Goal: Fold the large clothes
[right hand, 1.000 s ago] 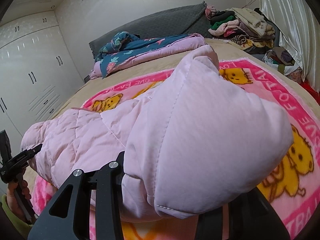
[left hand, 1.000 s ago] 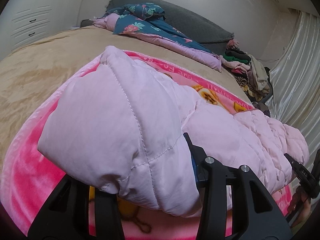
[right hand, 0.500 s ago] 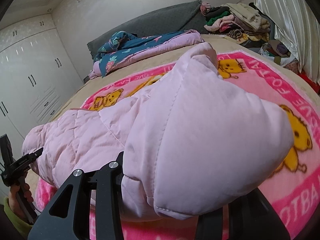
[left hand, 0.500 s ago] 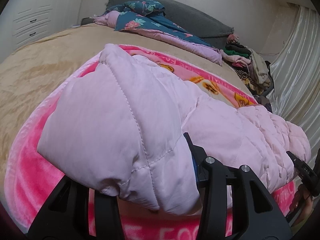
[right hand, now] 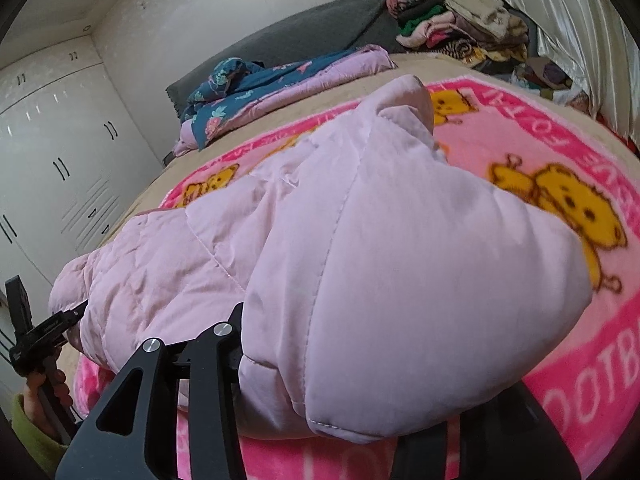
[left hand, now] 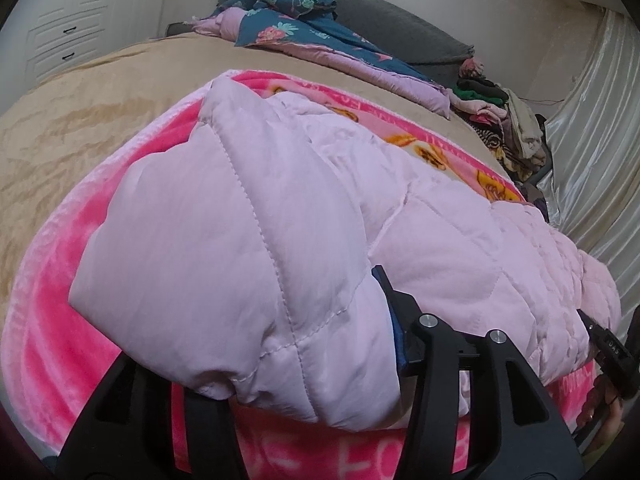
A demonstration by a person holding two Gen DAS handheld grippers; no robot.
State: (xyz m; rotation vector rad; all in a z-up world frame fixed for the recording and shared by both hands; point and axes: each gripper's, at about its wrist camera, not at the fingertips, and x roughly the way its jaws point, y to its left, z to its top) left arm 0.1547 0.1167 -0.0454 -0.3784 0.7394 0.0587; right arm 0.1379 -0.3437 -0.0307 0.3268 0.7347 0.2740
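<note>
A pale pink quilted jacket (left hand: 280,240) lies across a bright pink cartoon blanket (left hand: 48,320) on the bed. My left gripper (left hand: 304,392) is shut on the jacket's near left corner, and the fabric bulges over its fingers and hides the tips. My right gripper (right hand: 344,396) is shut on the jacket (right hand: 360,260) at its near right corner, tips also hidden. Each gripper shows at the far edge of the other's view: the right one (left hand: 612,352) and the left one (right hand: 44,340).
The tan bedspread (left hand: 80,112) extends left and back. A floral blue and lilac quilt (left hand: 320,36) lies by the grey headboard (left hand: 400,28). A pile of clothes (left hand: 508,120) sits at the bed's far right by a curtain (left hand: 592,140). White wardrobes (right hand: 52,160) stand on the left.
Both grippers, still holding the jacket, have drawn back toward the bed's near edge and lifted a little; more of the blanket's near border lettering now shows beneath the jacket.
</note>
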